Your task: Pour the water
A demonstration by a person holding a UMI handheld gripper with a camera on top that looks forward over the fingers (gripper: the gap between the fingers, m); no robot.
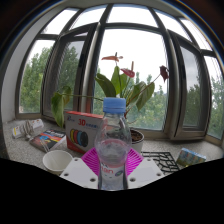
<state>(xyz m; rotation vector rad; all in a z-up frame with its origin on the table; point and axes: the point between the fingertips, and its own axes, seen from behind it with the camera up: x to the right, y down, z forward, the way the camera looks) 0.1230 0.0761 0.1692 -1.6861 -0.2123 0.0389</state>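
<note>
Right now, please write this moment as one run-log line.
task: pour water | gripper: shut on water bottle | bottle: upright, cap on | white cup: beside fingers

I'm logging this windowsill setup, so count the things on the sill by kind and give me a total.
Clear plastic water bottle with blue cap, held between the tool fingers: 1
White round cup: 1
Red cardboard box: 1
Potted green plant with red flowers: 1
Total: 4
</note>
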